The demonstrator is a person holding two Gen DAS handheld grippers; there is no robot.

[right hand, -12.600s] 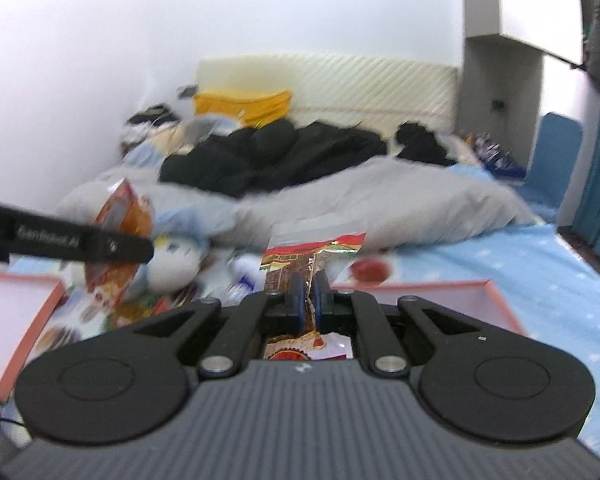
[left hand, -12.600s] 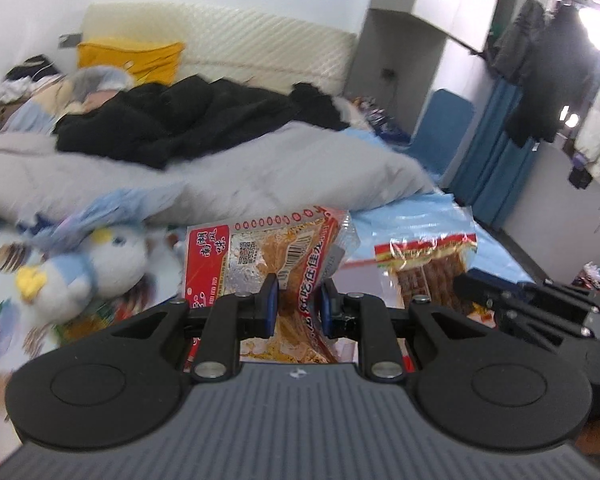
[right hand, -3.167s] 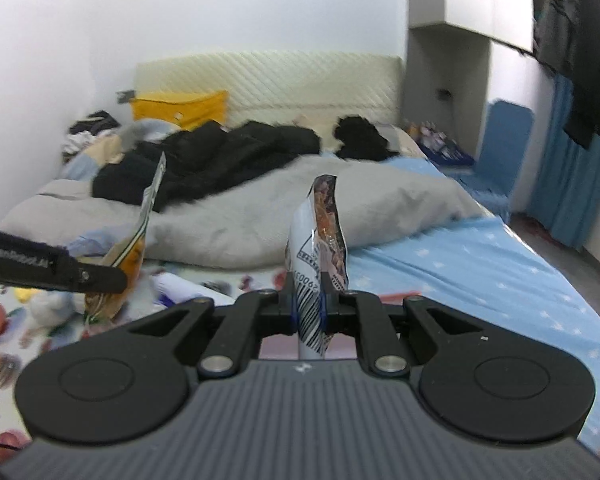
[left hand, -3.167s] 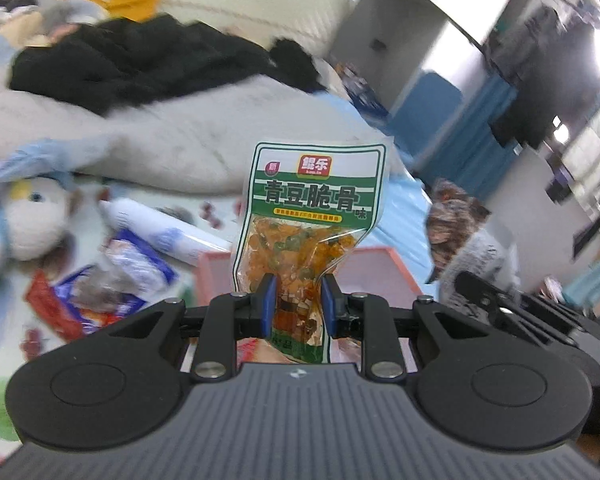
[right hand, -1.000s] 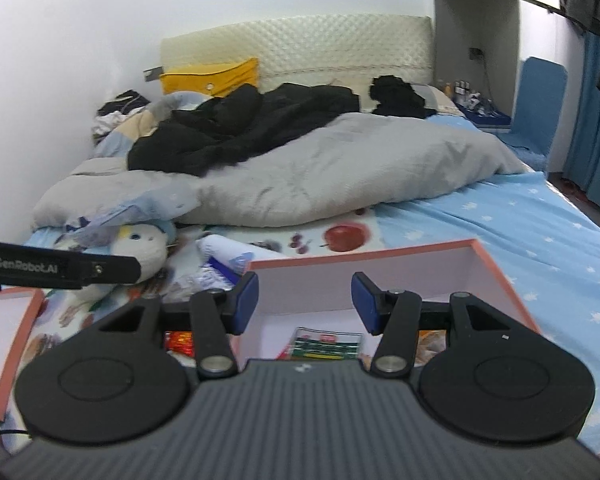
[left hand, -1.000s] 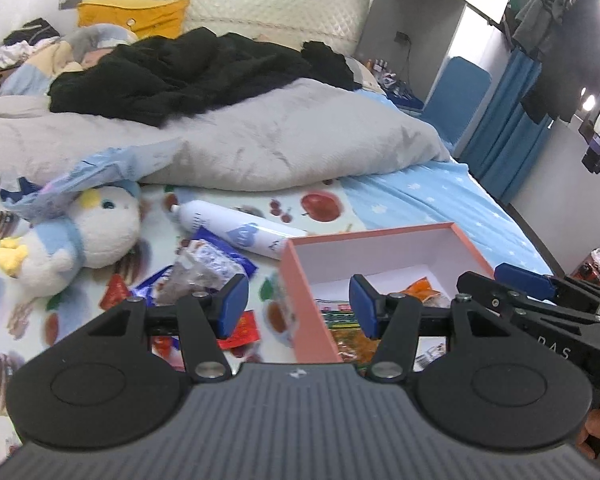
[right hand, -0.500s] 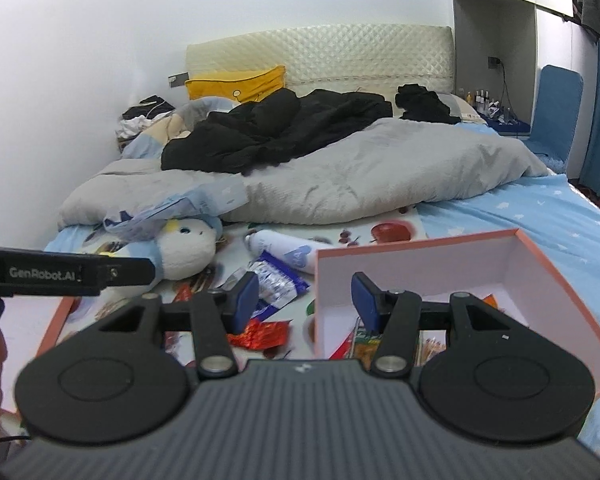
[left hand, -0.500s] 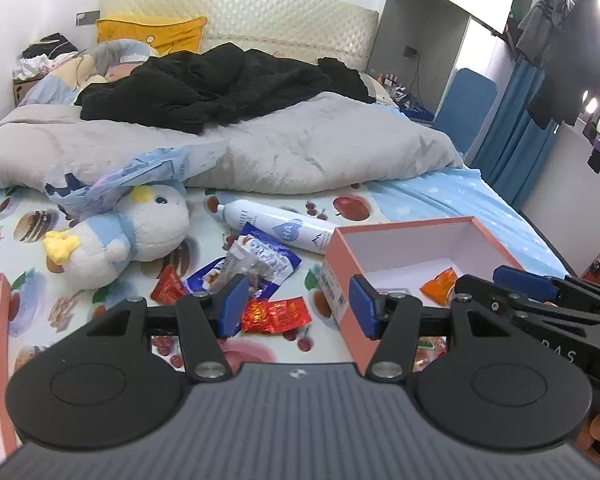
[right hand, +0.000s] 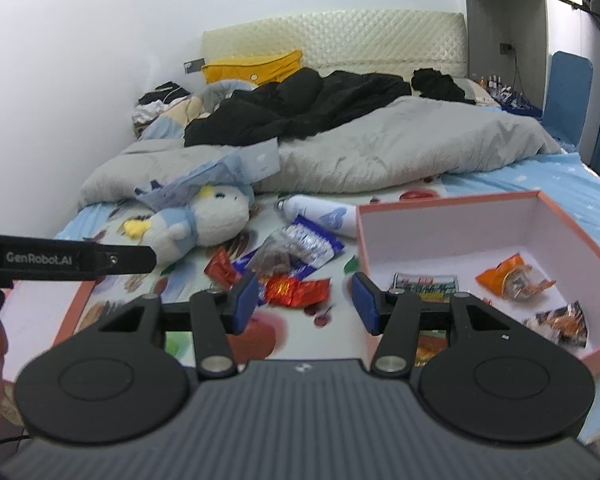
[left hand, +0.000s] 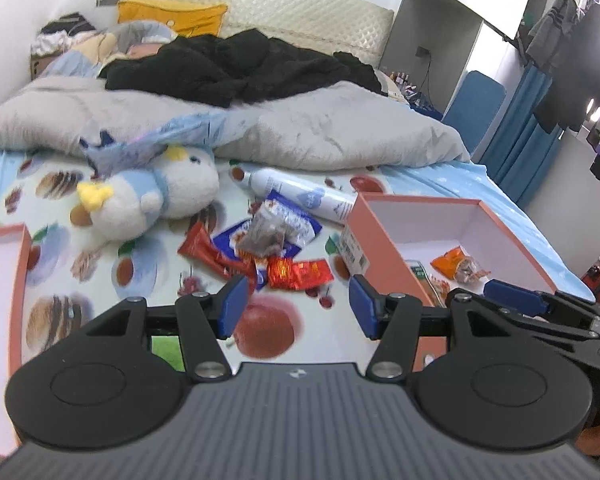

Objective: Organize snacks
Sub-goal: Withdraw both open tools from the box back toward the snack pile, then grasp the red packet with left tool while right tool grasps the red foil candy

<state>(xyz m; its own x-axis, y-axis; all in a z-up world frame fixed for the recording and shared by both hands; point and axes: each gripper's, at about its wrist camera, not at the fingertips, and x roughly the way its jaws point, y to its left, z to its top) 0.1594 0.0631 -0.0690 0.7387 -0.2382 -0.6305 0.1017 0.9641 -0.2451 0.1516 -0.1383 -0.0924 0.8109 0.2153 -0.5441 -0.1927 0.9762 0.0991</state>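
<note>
Empty, spread right tool (right hand: 304, 300) above red snack packet (right hand: 298, 291).

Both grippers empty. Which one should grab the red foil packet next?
Probably left. The left gripper is open with the red foil packet centred just past its fingers. The right gripper, also open, sees the packet left of centre, nearer the pink box.

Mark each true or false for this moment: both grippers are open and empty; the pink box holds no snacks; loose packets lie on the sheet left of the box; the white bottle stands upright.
1. Left gripper and right gripper are open and empty. True.
2. The pink box holds no snacks. False: several packets lie inside, an orange packet among them.
3. Loose packets, such as the red packet, lie on the sheet left of the box. True.
4. The white bottle stands upright. False: it lies on its side.
</note>
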